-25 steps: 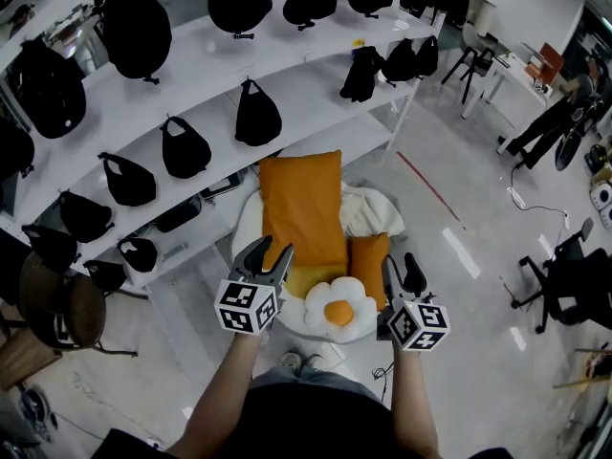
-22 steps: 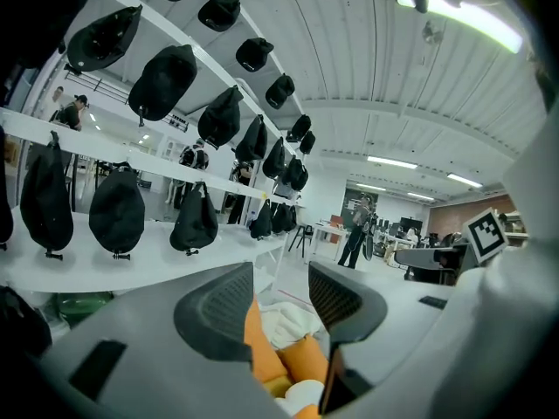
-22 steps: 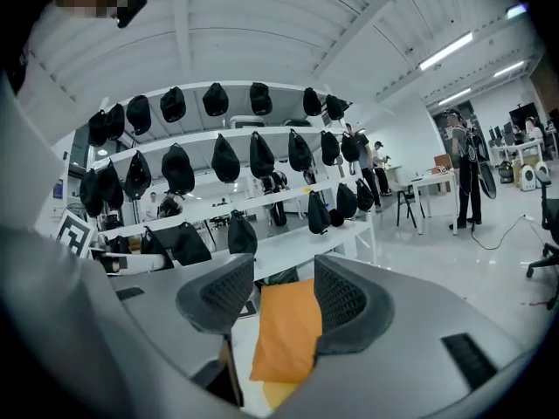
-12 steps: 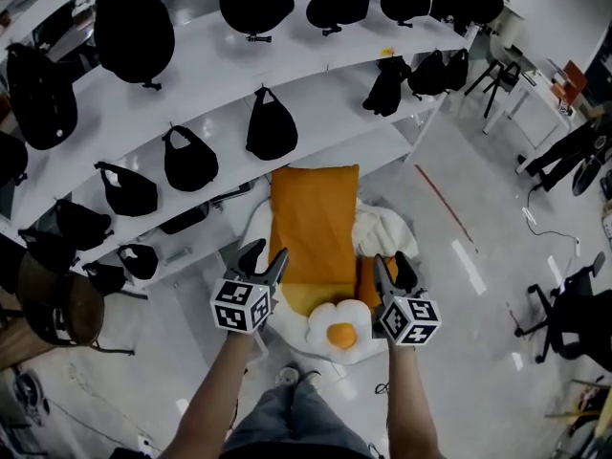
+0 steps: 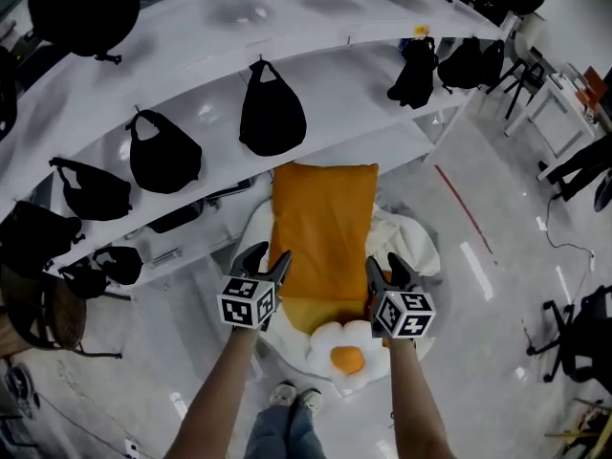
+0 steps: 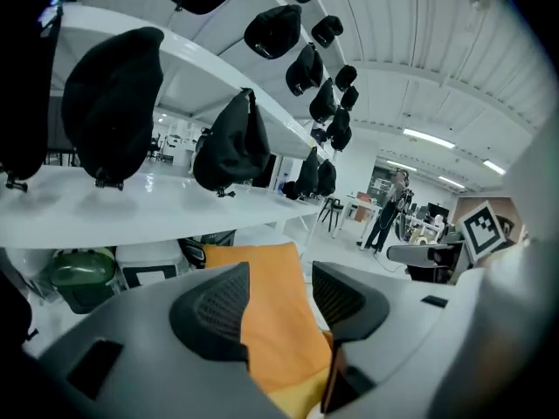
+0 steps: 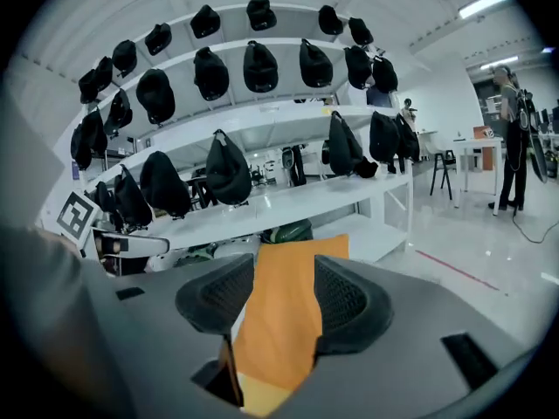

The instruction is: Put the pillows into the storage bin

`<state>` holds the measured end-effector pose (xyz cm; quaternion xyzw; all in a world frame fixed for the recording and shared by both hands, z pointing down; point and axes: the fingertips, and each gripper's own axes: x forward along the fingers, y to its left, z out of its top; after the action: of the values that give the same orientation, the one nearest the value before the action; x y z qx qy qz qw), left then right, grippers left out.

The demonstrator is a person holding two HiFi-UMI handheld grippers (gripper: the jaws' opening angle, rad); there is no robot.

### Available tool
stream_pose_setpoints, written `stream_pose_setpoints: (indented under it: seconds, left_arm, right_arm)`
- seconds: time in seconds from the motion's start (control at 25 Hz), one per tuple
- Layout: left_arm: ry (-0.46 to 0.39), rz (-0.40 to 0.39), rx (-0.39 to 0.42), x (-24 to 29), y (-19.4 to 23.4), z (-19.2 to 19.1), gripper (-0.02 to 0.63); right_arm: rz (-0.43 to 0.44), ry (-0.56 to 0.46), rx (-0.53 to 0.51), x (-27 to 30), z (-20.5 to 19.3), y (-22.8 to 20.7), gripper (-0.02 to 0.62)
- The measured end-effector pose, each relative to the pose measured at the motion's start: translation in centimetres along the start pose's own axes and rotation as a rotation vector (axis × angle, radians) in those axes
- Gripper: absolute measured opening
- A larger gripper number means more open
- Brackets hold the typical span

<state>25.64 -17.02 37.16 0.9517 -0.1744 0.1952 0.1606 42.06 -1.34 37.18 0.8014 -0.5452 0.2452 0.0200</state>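
A long orange pillow [image 5: 323, 228] stands propped up in a white round bin [image 5: 247, 232] on the floor below the shelves. A yellow pillow [image 5: 304, 311] and a fried-egg pillow [image 5: 346, 354] lie at its near end. My left gripper [image 5: 265, 266] hangs at the orange pillow's near left corner, my right gripper [image 5: 387, 273] at its near right corner. Both are open, and nothing is pressed between the pads. The left jaws have just been opening. Beyond the left gripper [image 6: 279, 299] and the right gripper [image 7: 284, 299] shows the orange pillow [image 6: 266, 321] [image 7: 284, 321].
White shelves [image 5: 316, 75] with several black bags [image 5: 273, 113] rise right behind the bin. A cream cloth [image 5: 413, 247] lies in the bin's right side. A round chair [image 5: 48, 314] stands at left, an office chair [image 5: 583, 342] at right. My shoes [image 5: 292, 395] are near the egg pillow.
Both grippers have sunk and moved forward, up to the orange pillow's near corners. The view has come closer to the shelves. The left jaws stand a little wider.
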Motion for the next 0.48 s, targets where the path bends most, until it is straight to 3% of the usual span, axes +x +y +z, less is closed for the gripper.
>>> stream_pose_setpoints:
  seconds: [0.28, 0.48]
  left_arm:
    - [0.022, 0.023, 0.019, 6.0, 3.9, -8.0, 0.242]
    - [0.080, 0.006, 0.031, 11.6, 6.9, -16.3, 0.283]
  right_arm:
    - [-0.005, 0.049, -0.007, 6.4, -9.6, -3.9, 0.208]
    - [0.020, 0.103, -0.020, 12.7, -18.0, -6.4, 0.285]
